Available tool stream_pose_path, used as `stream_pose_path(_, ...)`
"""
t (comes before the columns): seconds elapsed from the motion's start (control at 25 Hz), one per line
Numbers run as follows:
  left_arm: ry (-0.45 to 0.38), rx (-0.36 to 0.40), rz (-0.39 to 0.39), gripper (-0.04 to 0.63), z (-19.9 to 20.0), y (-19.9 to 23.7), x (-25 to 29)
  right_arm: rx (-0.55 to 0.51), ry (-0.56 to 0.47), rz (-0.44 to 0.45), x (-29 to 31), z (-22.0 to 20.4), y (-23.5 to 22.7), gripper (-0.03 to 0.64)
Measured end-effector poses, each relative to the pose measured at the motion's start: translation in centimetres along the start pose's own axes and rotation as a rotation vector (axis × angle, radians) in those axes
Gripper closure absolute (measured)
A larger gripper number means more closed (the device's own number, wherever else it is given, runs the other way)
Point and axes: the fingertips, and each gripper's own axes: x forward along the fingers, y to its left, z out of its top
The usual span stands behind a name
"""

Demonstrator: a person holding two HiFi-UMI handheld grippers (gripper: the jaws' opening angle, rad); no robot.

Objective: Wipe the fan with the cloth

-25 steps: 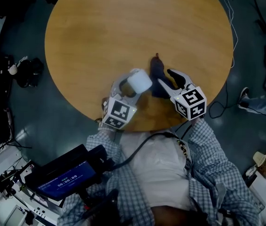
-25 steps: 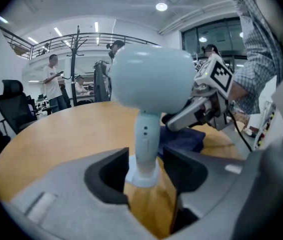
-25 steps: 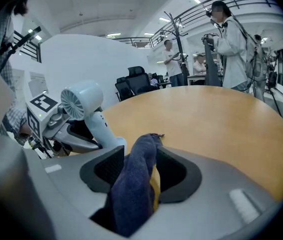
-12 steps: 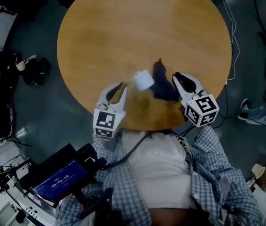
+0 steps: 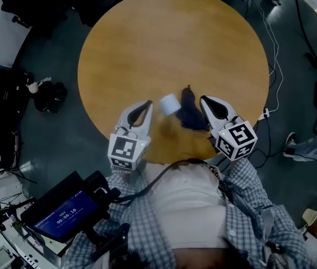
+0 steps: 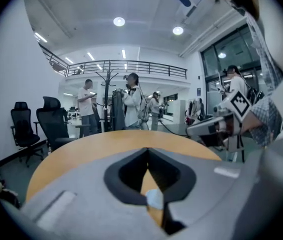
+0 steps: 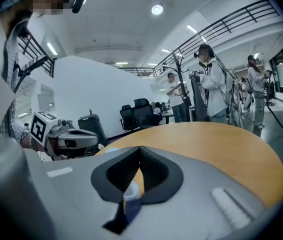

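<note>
A small white fan [image 5: 170,103] sits on the round wooden table [image 5: 169,43] near its front edge. Just to the fan's right lies a crumpled dark blue cloth [image 5: 190,112]. My left gripper [image 5: 148,103] hovers left of the fan, shut and empty. My right gripper [image 5: 203,99] hovers right of the cloth, also shut with nothing in it. In the left gripper view the jaws meet at a point [image 6: 148,152], and the fan [image 6: 155,199] shows below them. Under the closed jaws in the right gripper view [image 7: 139,149] I see the fan [image 7: 131,189] and the cloth [image 7: 132,207].
Cables [image 5: 275,49] run over the dark floor to the table's right. A black bag [image 5: 51,96] lies on the floor at the left. A device with a lit screen [image 5: 63,212] is at the lower left. Several people [image 6: 131,101] and office chairs [image 6: 51,124] stand beyond the table.
Both grippers stood open a second ago, the left around the fan, the right by the cloth. Both have risen, drawn back toward me and shut. Fan and cloth stay on the table.
</note>
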Motion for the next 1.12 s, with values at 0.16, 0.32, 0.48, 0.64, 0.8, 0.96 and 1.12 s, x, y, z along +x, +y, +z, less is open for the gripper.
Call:
stream_pose_path(0.16, -0.037, 0.003, -0.017, 0.595, 1.3, -0.2, 0.0, -0.025, -0.045, 0.022, 0.2, 1.8, 0.5, 0.615)
stream_pose_path(0.32, -0.04, 0.01, -0.011, 0.595, 1.9, -1.1, -1.2, -0.045, -0.063, 0.033, -1.0, 2.7, 1.2, 0.615)
stream_pose_path(0.48, -0.031, 0.01, -0.006, 0.595, 1.4, -0.6, -1.8, -0.043, -0.063, 0.035, -0.5, 2.4, 1.3, 0.614)
stream_pose_path(0.64, -0.037, -0.008, -0.029, 0.595, 1.5, -1.5, -2.8, -0.055, -0.072, 0.033, -1.6, 2.6, 2.3, 0.614)
stream_pose_path(0.8, -0.032, 0.001, -0.051, 0.595, 1.3, -2.4, -2.8, -0.065, -0.065, 0.035, -2.2, 2.4, 2.6, 0.614)
stream_pose_path(0.96, -0.045, 0.008, -0.065, 0.595, 1.6, -2.7, -2.7, -0.065, -0.062, 0.028, -2.4, 2.4, 2.6, 0.614)
stream_pose_path(1.12, -0.048, -0.007, -0.073, 0.595, 1.7, -2.8, -2.8, -0.075, -0.036, 0.043, -2.5, 1.7, 3.0, 0.614)
